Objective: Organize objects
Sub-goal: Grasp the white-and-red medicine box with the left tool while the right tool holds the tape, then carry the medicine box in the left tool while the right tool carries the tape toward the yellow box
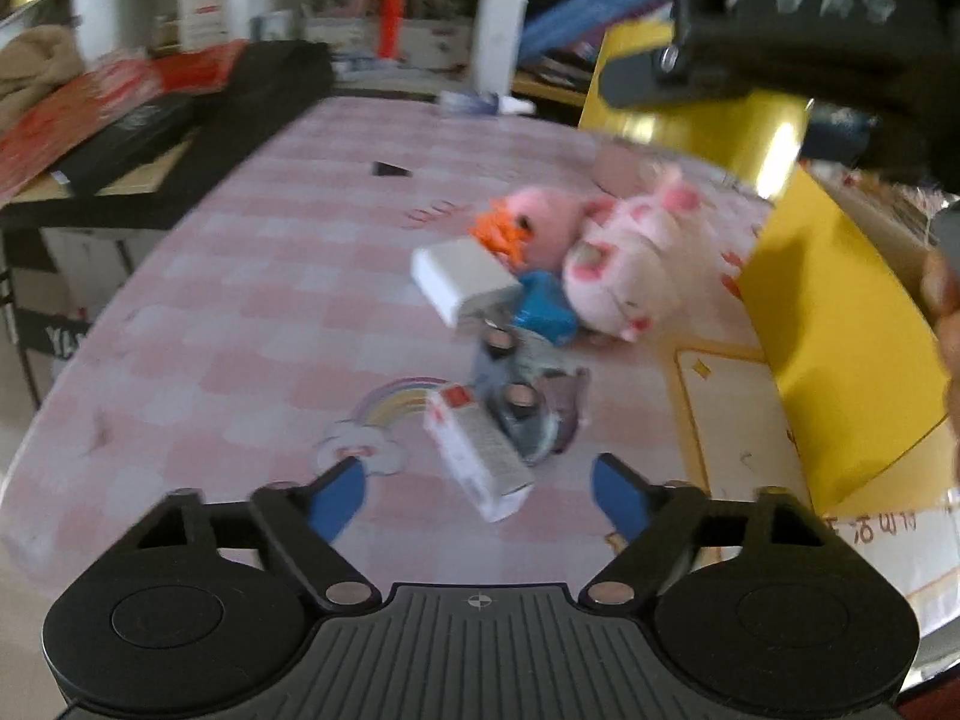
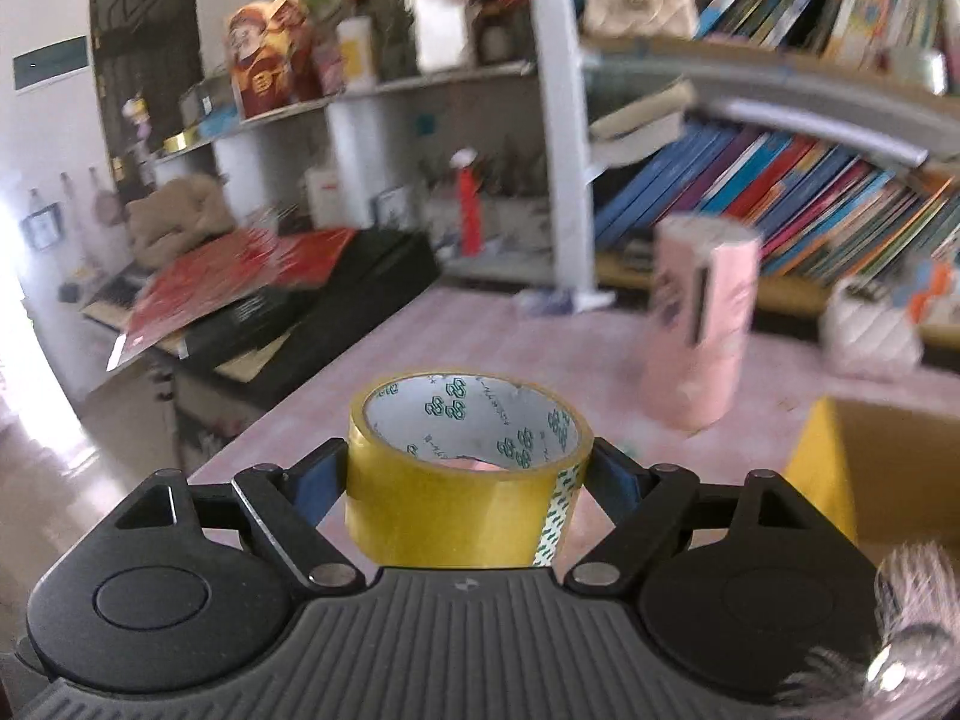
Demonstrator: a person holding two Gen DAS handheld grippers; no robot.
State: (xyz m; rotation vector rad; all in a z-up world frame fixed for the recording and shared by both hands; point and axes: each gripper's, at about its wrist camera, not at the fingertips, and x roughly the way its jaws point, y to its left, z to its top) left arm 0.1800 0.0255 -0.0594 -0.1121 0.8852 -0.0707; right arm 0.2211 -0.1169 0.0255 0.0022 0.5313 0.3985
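right fingers (image 2: 468,474) grip yellow tape roll (image 2: 462,480) (green logos inside); left fingers (image 1: 480,495) spread, empty.

Tablecloth (image 1: 252,276) showing pink-and-white check with rainbow print (image 1: 399,402). Tape roll (image 2: 462,480) showing yellow, its white core carrying green logos. Plush toy (image 1: 624,258) showing white with pink spots; second plush (image 1: 540,216) showing pink, orange beak, probably a duck. Box flap (image 1: 840,360) showing yellow. Finger pads (image 1: 339,498) showing blue.

The pink checked surface (image 1: 252,276) bears two plush toys (image 1: 612,252) at 1 o'clock, a white box (image 1: 465,282) beside them and a carton (image 1: 480,456) at centre.
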